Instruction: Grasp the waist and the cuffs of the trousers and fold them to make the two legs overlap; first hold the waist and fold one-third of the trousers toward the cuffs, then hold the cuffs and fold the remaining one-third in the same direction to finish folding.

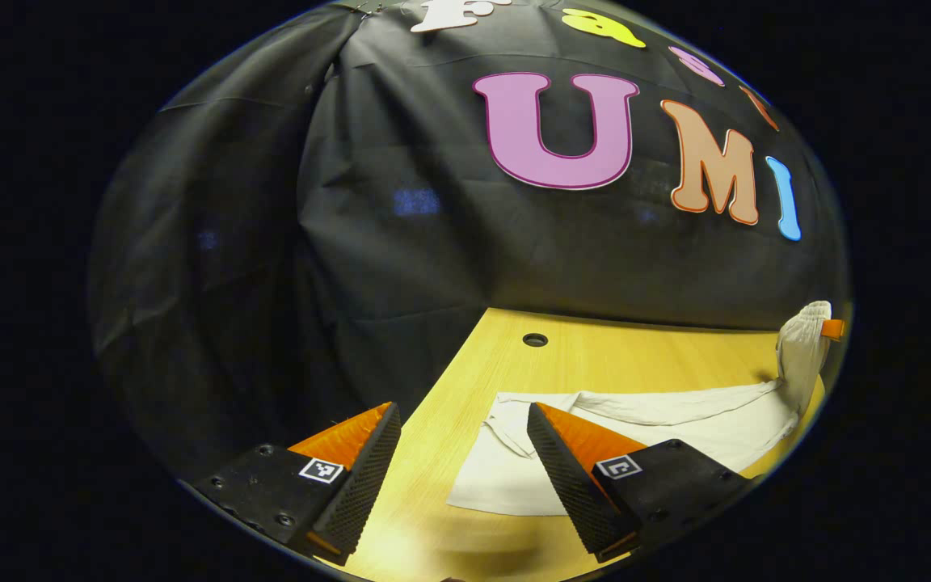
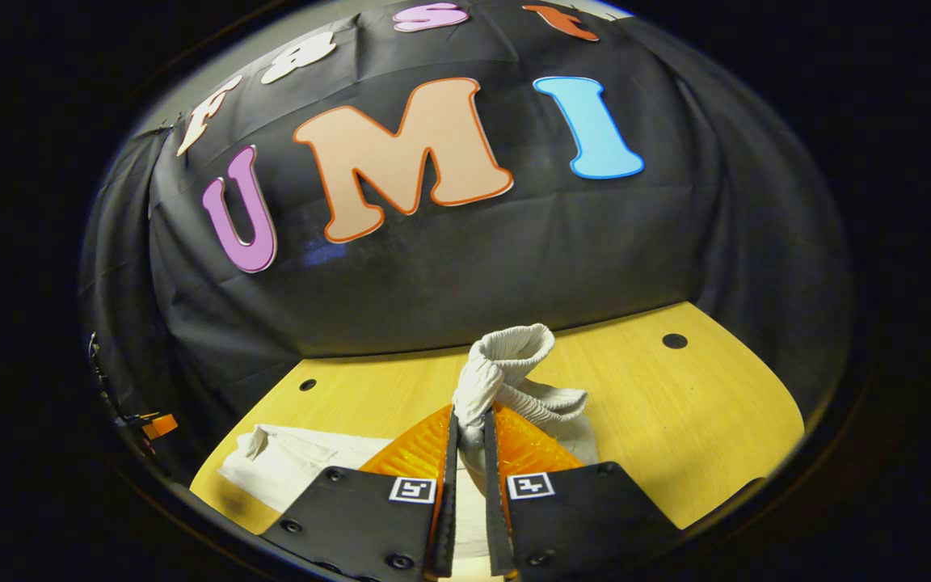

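My right gripper (image 2: 466, 453) is pinching a bunched end, possibly the waist, of the white cloth trousers (image 1: 635, 428) lying at two o'clock on the yellow wooden table (image 1: 595, 356). My left gripper (image 1: 464, 477) is hovering spread. Folding seems barely begun.

Soft white cloth trousers (image 1: 676, 420) (ribbed at the bunched end), smooth matt wood-grain table (image 1: 595, 356)

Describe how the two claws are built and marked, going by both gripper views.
Each claw, left and right, has two wedge-shaped fingers that taper toward the tip. The inner gripping faces are finely ridged. Each finger sits on a flat black base plate fixed with dark screws, and each plate carries a small square black-and-white tracking marker. No cables are visible.
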